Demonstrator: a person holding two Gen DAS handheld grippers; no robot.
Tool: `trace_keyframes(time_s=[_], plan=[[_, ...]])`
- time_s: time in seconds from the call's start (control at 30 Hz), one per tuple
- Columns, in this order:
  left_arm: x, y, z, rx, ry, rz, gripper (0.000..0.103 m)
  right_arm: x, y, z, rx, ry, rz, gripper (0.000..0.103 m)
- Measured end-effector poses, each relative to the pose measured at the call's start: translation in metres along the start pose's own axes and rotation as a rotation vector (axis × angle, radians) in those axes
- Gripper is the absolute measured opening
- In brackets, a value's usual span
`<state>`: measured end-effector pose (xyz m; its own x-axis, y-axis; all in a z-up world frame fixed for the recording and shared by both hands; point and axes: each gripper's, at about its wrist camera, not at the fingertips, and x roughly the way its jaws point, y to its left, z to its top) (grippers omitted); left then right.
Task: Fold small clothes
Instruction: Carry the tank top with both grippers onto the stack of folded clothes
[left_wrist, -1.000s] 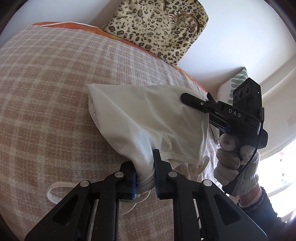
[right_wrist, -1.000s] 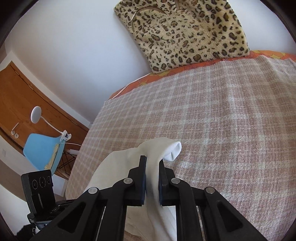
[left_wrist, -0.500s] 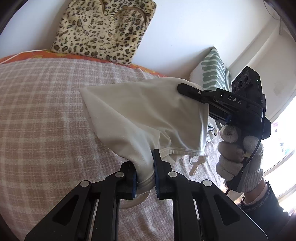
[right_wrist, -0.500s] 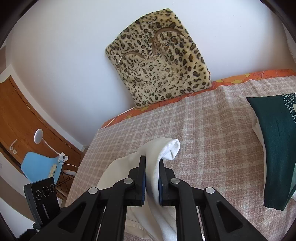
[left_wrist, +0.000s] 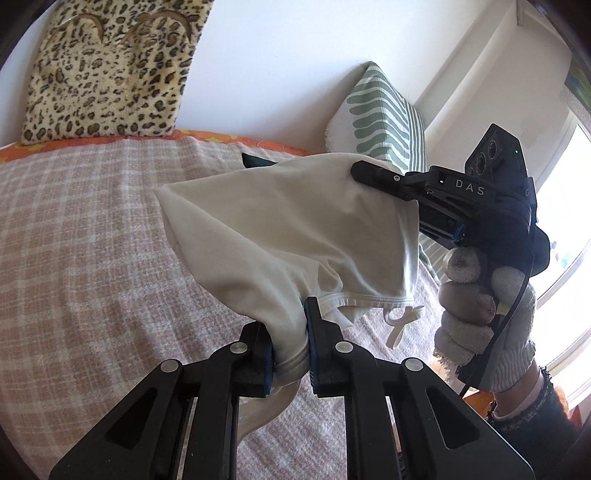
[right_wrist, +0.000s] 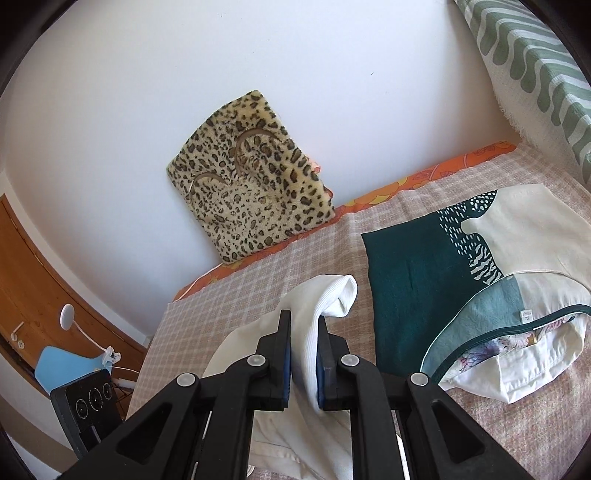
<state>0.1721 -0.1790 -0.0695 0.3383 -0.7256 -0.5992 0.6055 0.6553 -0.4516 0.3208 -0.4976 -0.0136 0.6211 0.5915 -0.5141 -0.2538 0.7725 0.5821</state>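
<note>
The white garment hangs in the air above the bed, stretched between the two tools. The left tool is nearly closed, its blue pads pinching a bunched, hemmed edge; below the pads the cloth drops behind the tool's arms and cannot be followed. The right tool is likewise almost closed on a ribbed white band, whose folded tip pokes up past the fingers; the rest sags down and out of that view at the bottom. In the left view the right tool's tip is sunk into the garment's far corner, so the pads themselves are hidden there, and a gloved hand grips its handle, the sleeve cut off by the frame edge. A thin white loop dangles under the garment's hem; what it belongs to is unclear. What kind of garment it is cannot be made out. Beside the garment, on the bed's checked blanket, lies a pile of dark green, teal and cream clothes, only a dark sliver of it showing behind the garment in the left view. Beyond the garment a leopard cushion leans on the wall, and a green-striped pillow stands in the corner.
</note>
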Motion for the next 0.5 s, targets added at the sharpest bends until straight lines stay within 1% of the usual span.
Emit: trace_keyframes(time_s=[0.17,0.37,0.5], plan=[[0.018,-0.023,0.016,0.046,-0.035,0.002,0.012,-0.023,-0.023,0.014,0.035,-0.058,0.003,0.008],[0.05,-0.045,0.026,0.1,-0.027,0.0,0.012,-0.04,-0.059,0.033,0.053,-0.108,-0.037,0.008],[0.067,-0.057,0.038,0.112,-0.04,-0.009,0.012,-0.045,-0.082,0.054,0.046,-0.124,-0.059,0.008]])
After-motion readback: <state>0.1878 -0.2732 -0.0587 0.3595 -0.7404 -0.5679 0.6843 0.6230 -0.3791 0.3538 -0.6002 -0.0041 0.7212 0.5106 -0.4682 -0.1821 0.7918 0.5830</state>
